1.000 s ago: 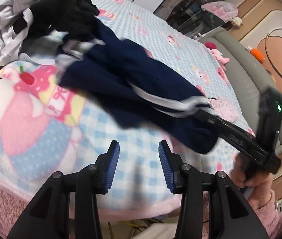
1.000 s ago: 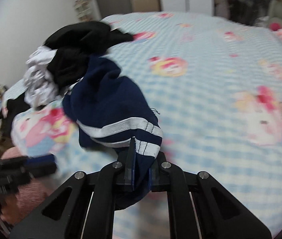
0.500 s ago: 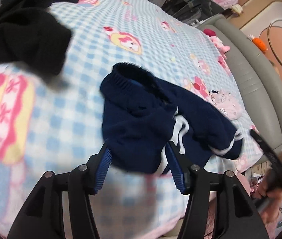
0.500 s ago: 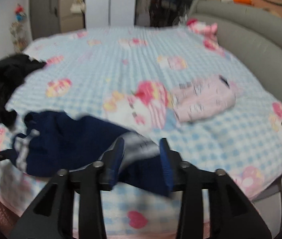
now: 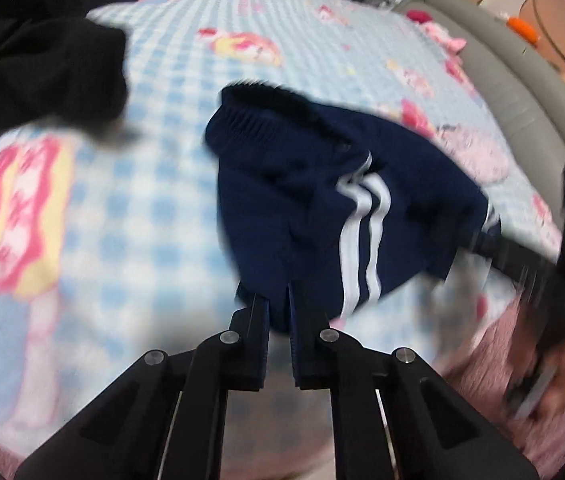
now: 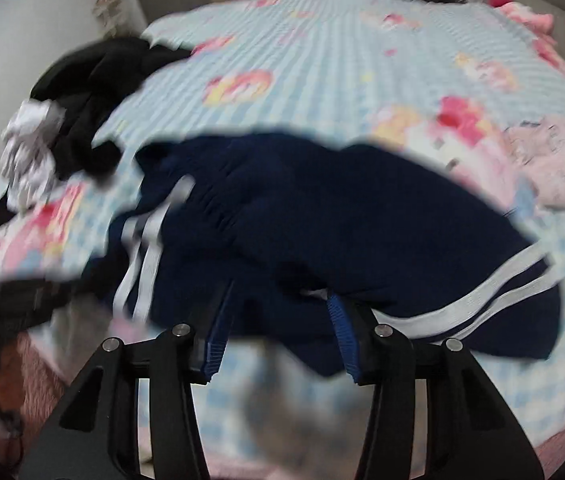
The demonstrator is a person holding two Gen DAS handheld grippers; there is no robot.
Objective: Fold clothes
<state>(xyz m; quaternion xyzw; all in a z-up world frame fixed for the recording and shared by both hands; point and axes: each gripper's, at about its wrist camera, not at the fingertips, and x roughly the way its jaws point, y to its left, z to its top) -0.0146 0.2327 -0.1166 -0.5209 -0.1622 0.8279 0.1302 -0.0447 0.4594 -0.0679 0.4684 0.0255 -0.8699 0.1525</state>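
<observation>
Left wrist view: left hand-held gripper (image 5: 278, 308) is clenched on the near hem of the navy sweater (image 5: 322, 208), which lies on the checked bed (image 5: 154, 216). Black clothes (image 5: 42, 60) sit at 10 o'clock. Right wrist view: right hand-held gripper (image 6: 278, 320) is released, fingers (image 6: 340, 322) spread at the sweater edge.

Right gripper (image 5: 482, 240) motion-blurred in left wrist view, tips hidden behind navy garment (image 5: 322, 208). Left gripper (image 5: 278, 300) pads buried in fabric. Black clothes pile (image 5: 42, 52) cut off by frame edge.
</observation>
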